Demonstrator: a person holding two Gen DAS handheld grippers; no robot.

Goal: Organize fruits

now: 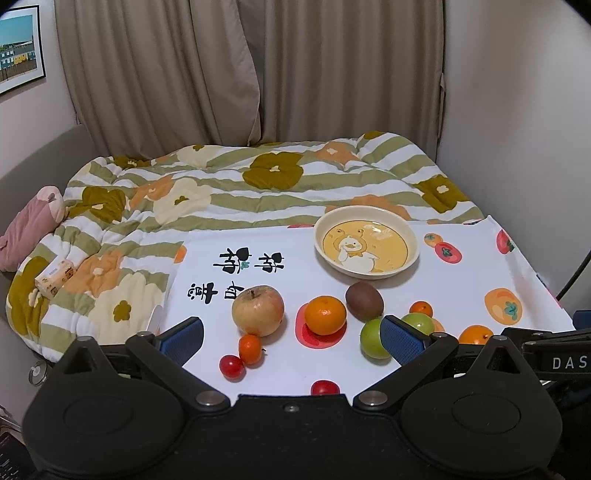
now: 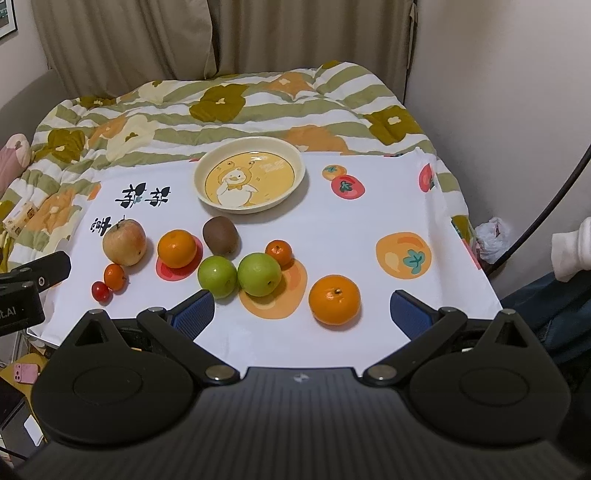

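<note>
The fruits lie loose on a white printed cloth (image 2: 351, 229) spread over the near end of a bed, none of them in the duck plate (image 2: 250, 173), which sits at the cloth's far edge. From the left runs a row: a cherry tomato (image 2: 100, 291) touching a small mandarin (image 2: 115, 277), then a reddish apple (image 2: 124, 242), an orange (image 2: 177, 248) and a brown kiwi (image 2: 220, 235). Nearer stand two green apples (image 2: 238, 276) side by side, a little mandarin (image 2: 279, 253) tucked behind the right one, and a second orange (image 2: 334, 299) apart on the right.

In the left view another cherry tomato (image 1: 324, 387) is half cut off by the left gripper (image 1: 293, 338) body, and its right blue pad covers part of a green apple. The left gripper's jaws stand wide apart, holding nothing. The right gripper (image 2: 303, 314) is likewise spread wide and empty, low over the cloth's near edge.

Behind lie a flowered quilt (image 2: 229, 107) and beige curtains (image 2: 258, 33).
</note>
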